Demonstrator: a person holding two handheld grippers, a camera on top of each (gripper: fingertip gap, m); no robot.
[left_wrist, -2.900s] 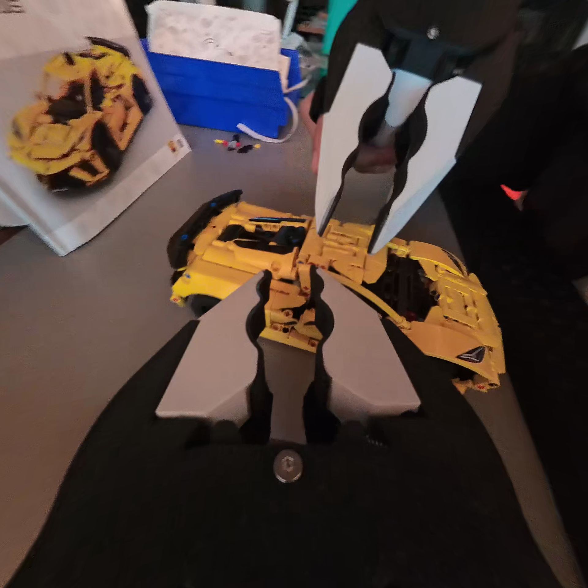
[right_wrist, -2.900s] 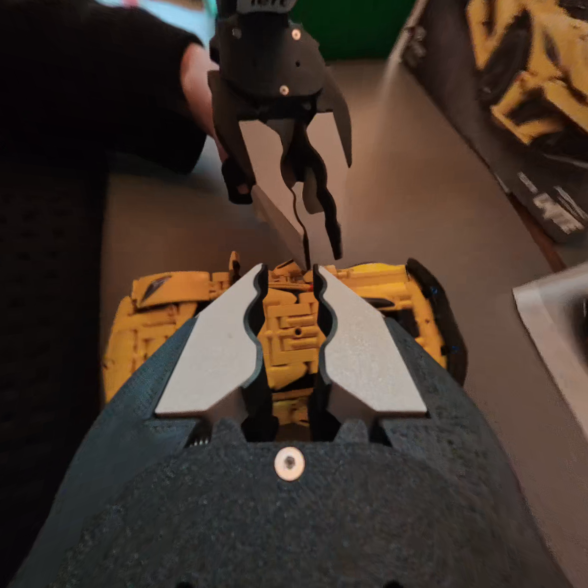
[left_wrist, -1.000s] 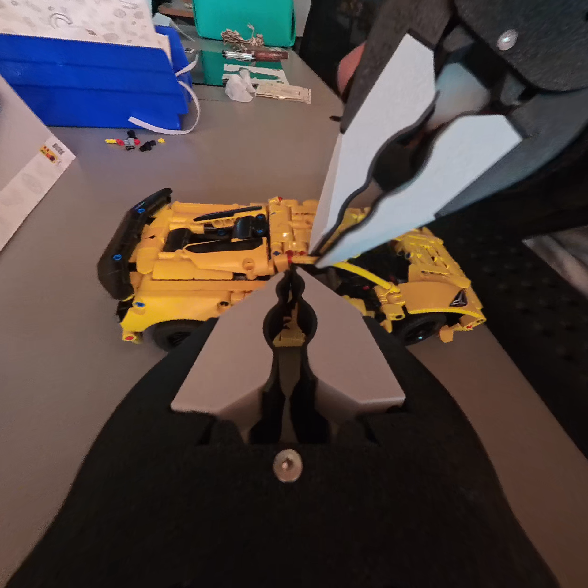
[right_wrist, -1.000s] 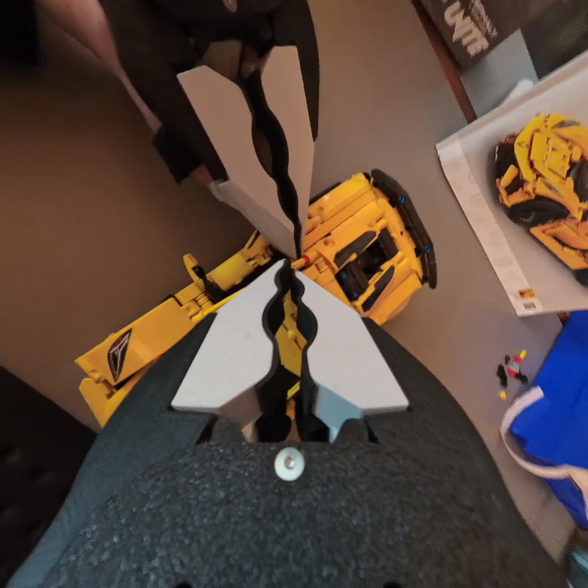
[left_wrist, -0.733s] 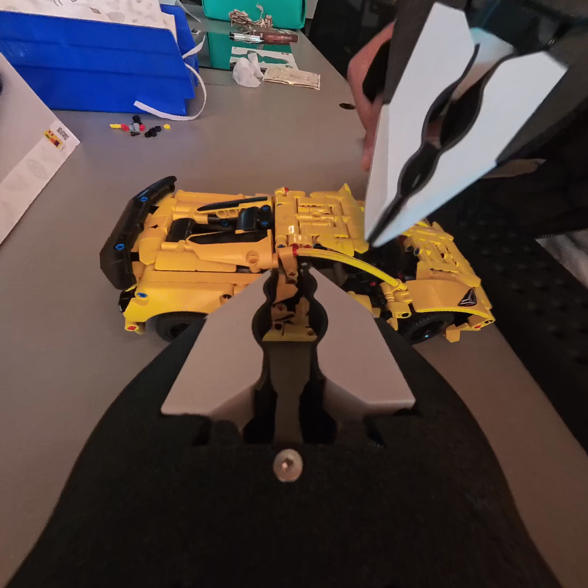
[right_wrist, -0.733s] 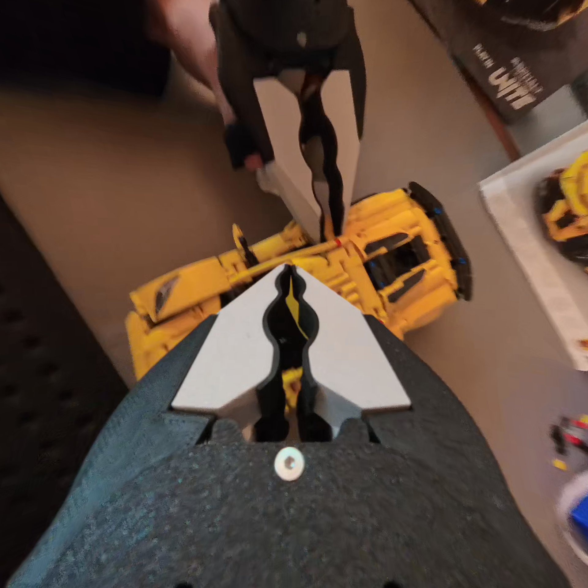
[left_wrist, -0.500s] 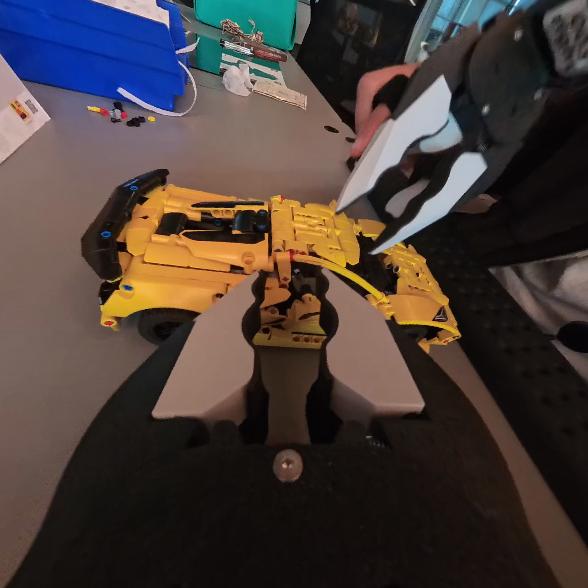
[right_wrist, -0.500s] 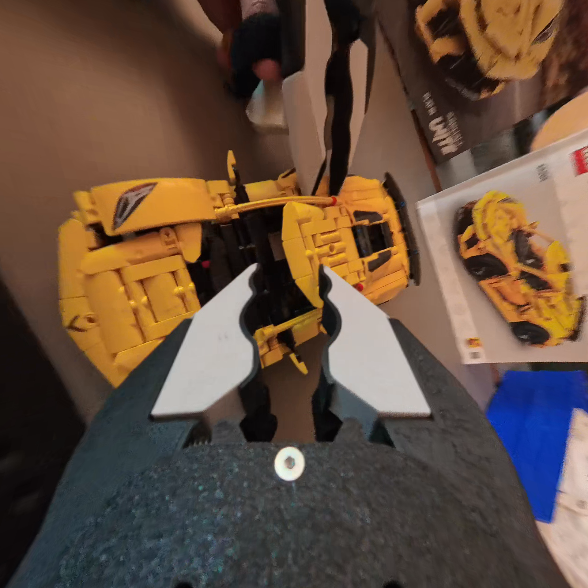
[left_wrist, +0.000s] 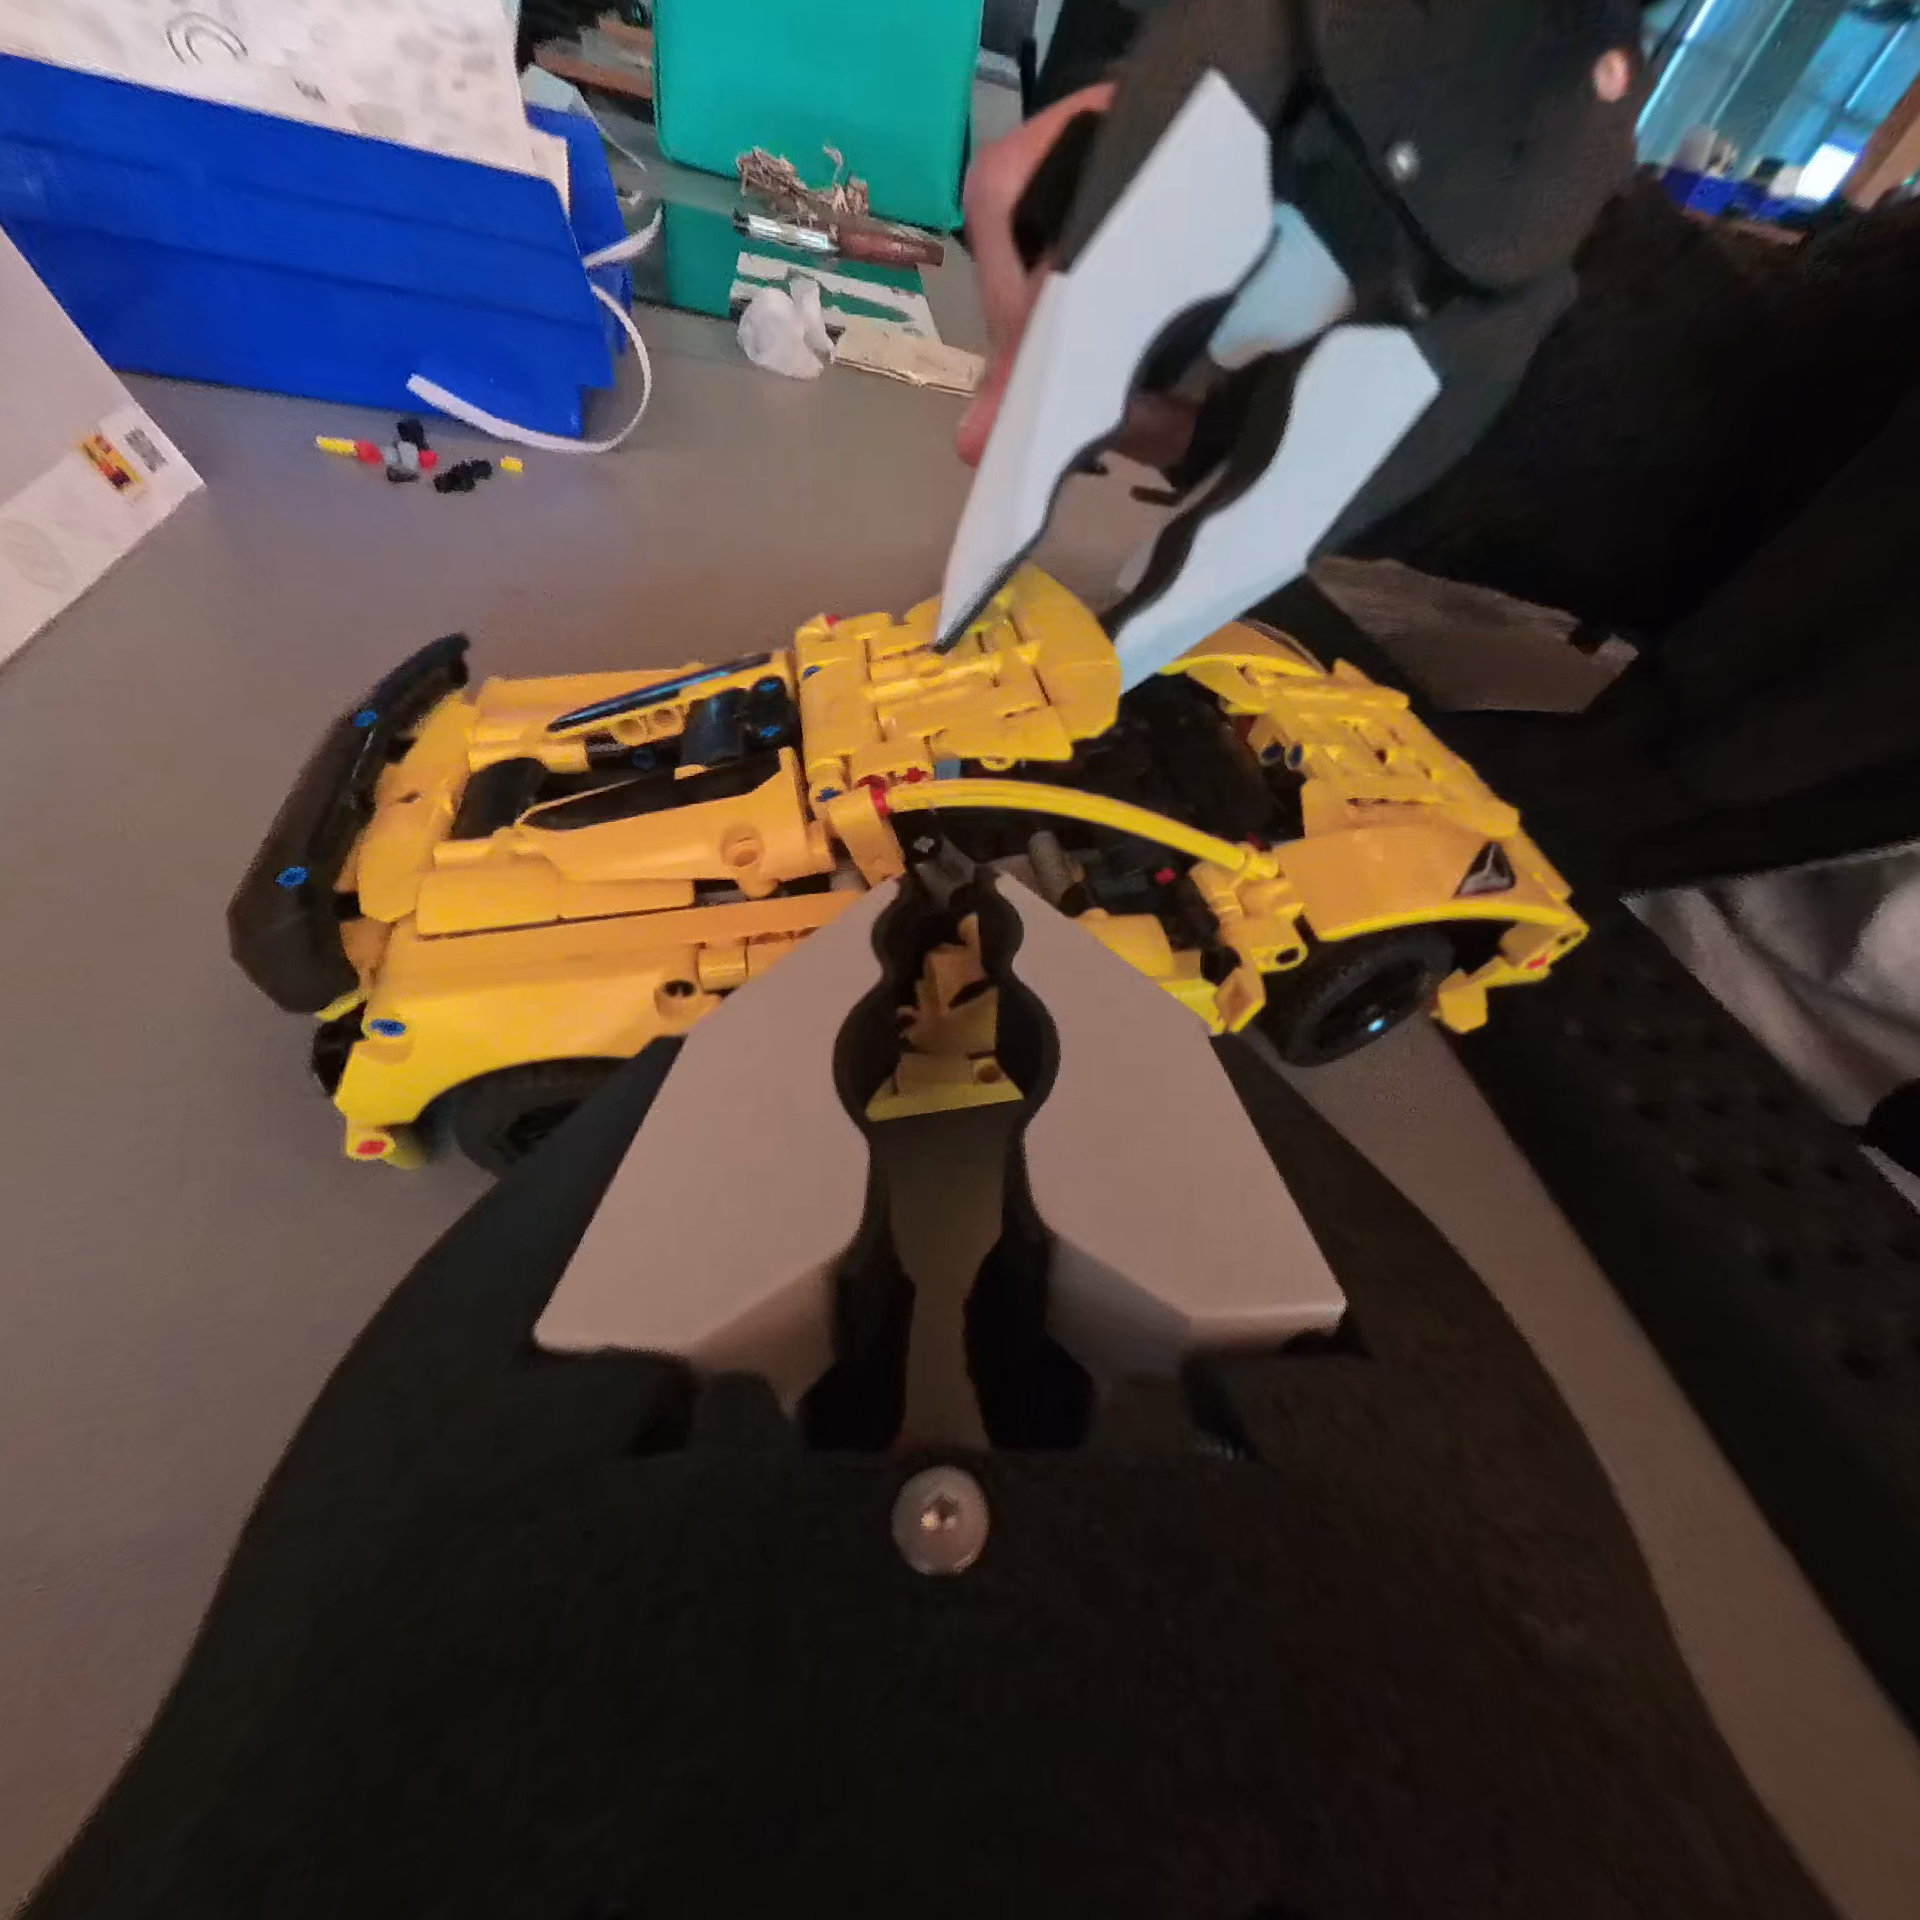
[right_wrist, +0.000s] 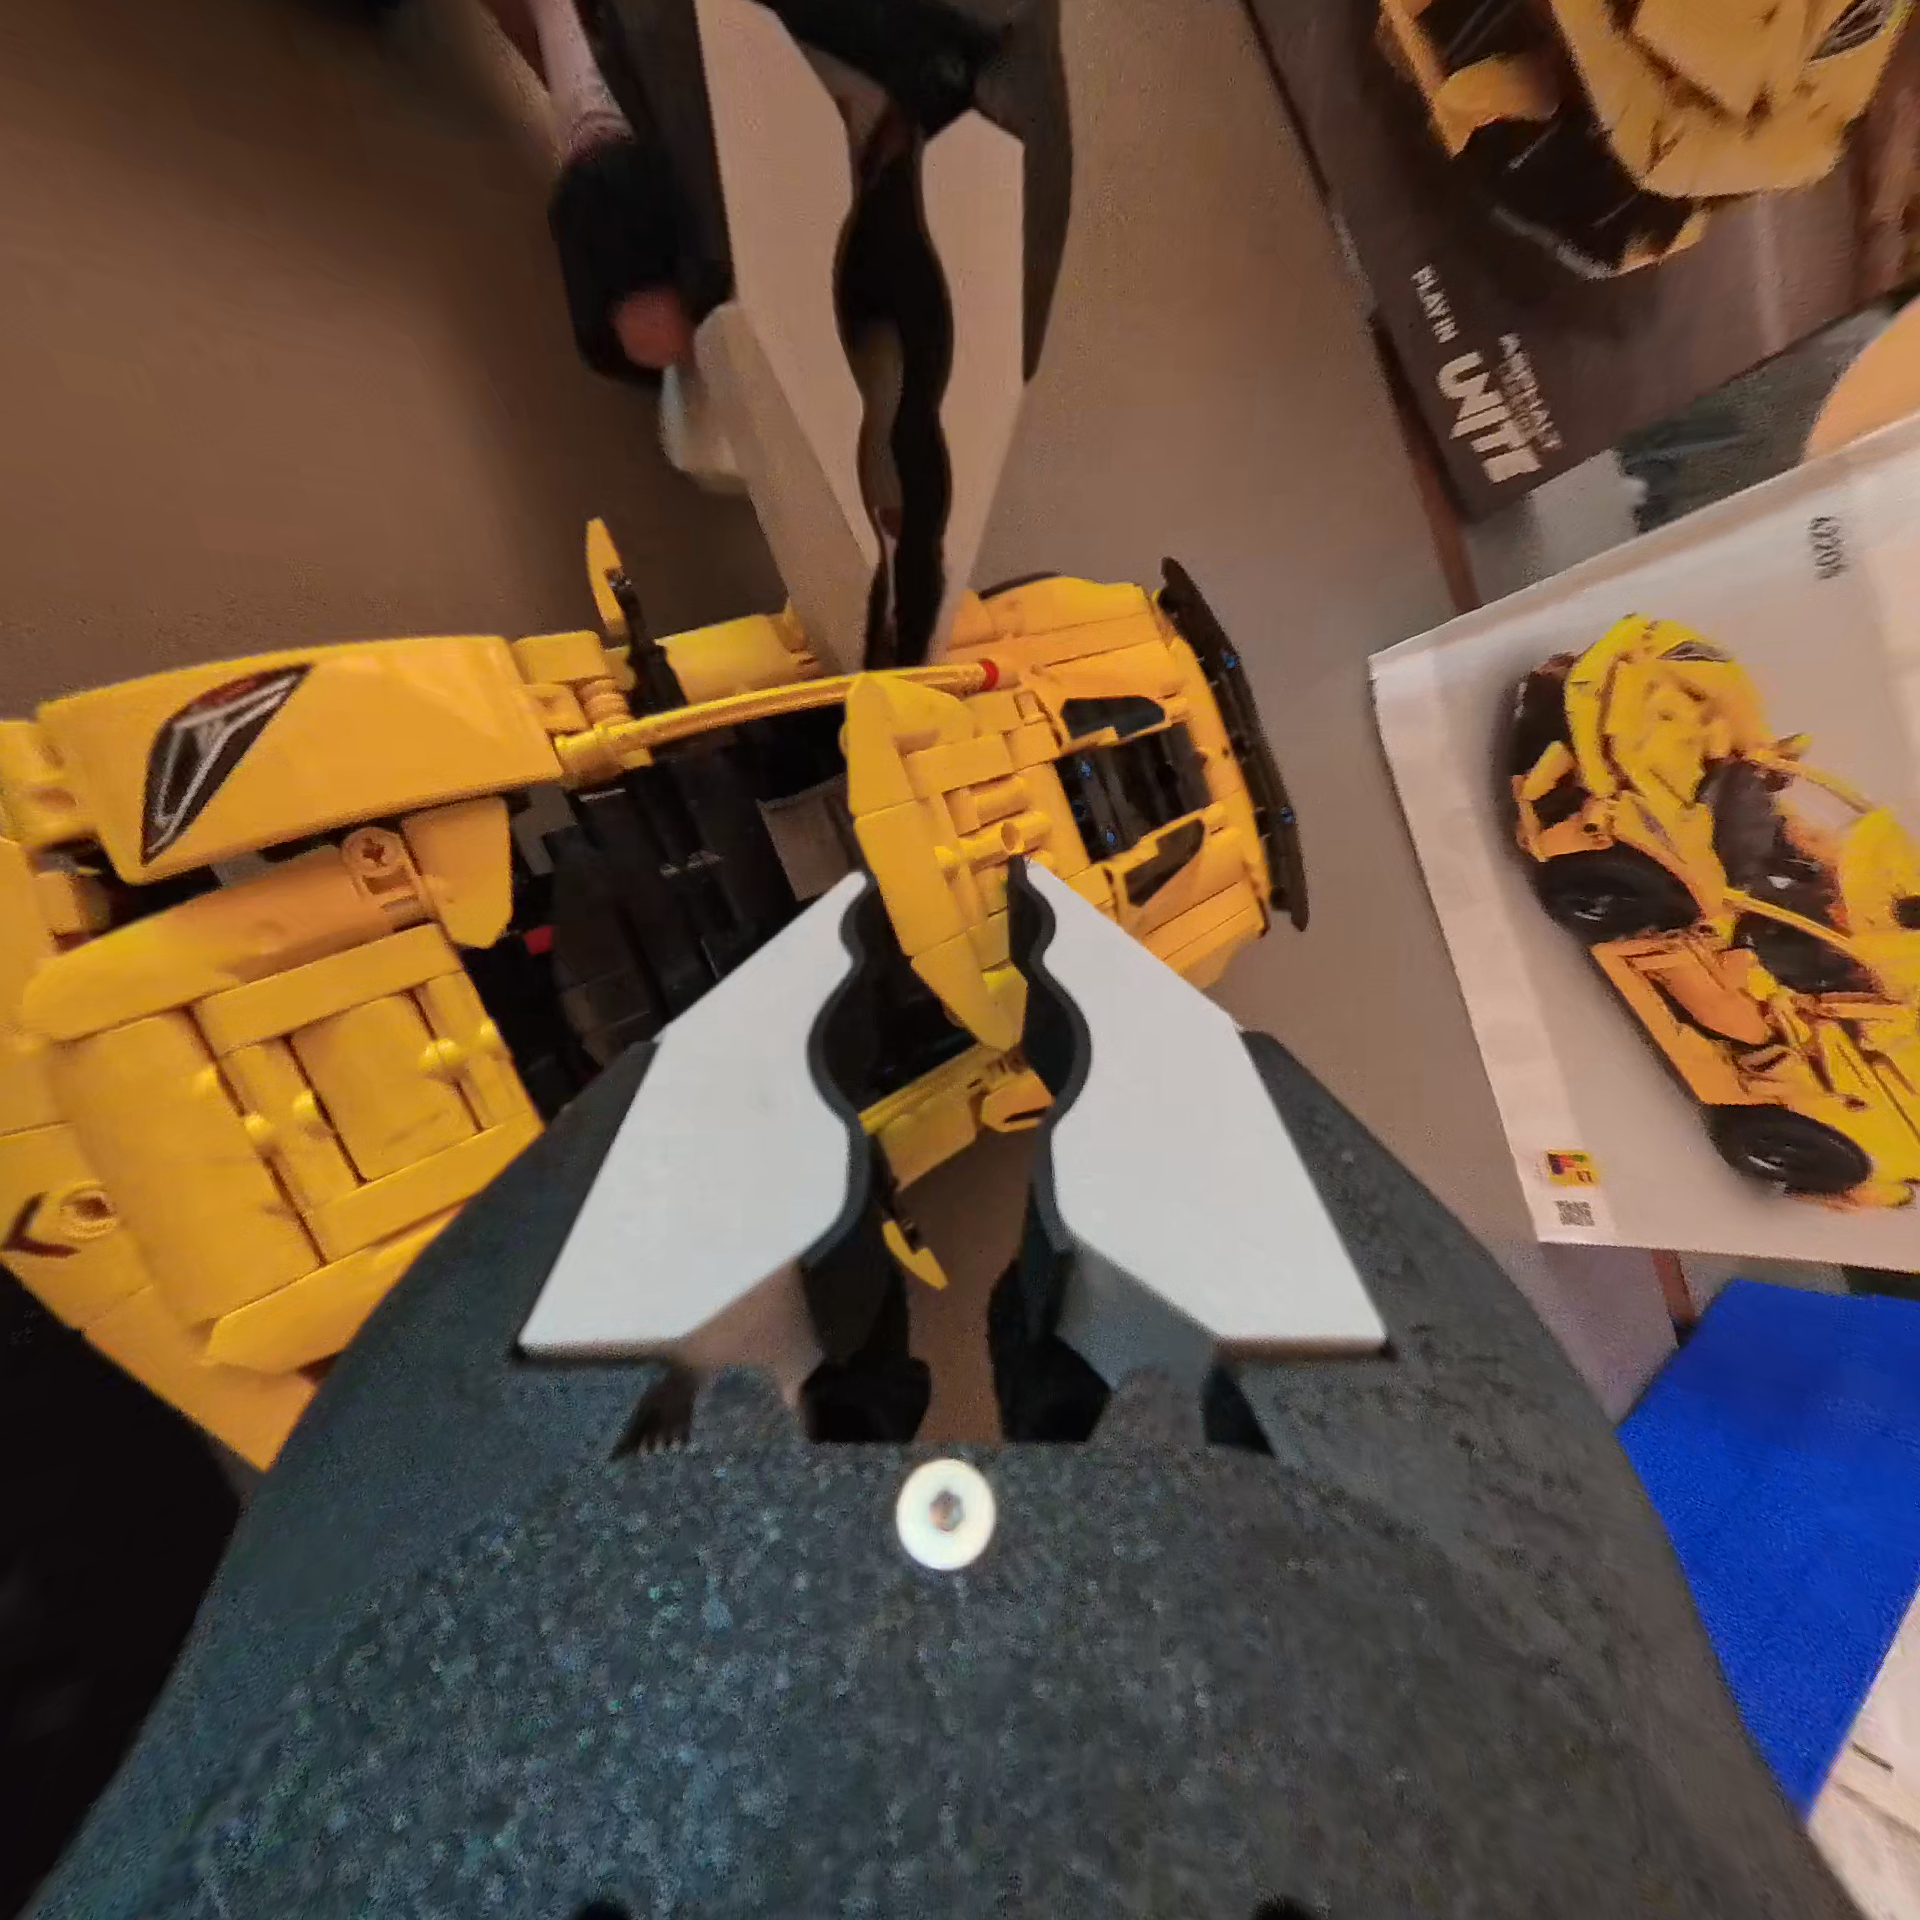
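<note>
A yellow brick-built sports car (left_wrist: 623, 862) with a black rear wing stands on the grey table (left_wrist: 156, 1143). My left gripper (left_wrist: 951, 883) is at the car's near side, its fingers closed on the open yellow door (left_wrist: 940, 1049). It also shows from above in the right wrist view (right_wrist: 904, 644). My right gripper (right_wrist: 943, 875) comes down from above and is closed across the front edge of the yellow roof panel (right_wrist: 935, 831). In the left wrist view this gripper (left_wrist: 1034, 655) has one finger on top of the roof panel (left_wrist: 935, 696) and one under its raised front edge.
A blue bin (left_wrist: 312, 260) and a teal box (left_wrist: 810, 104) stand at the back, with loose small pieces (left_wrist: 416, 457) before them. A booklet (right_wrist: 1662, 831) and the car's box (right_wrist: 1558, 208) lie beyond the rear wing. The table edge (left_wrist: 1507, 1195) runs past the car's nose. The tips of one gripper are about 5 cm away from the tips of the other.
My left gripper opened, then narrowed again on the door. My right gripper lifted off, opened and came back down on the roof panel, whose front edge is now tilted up.
</note>
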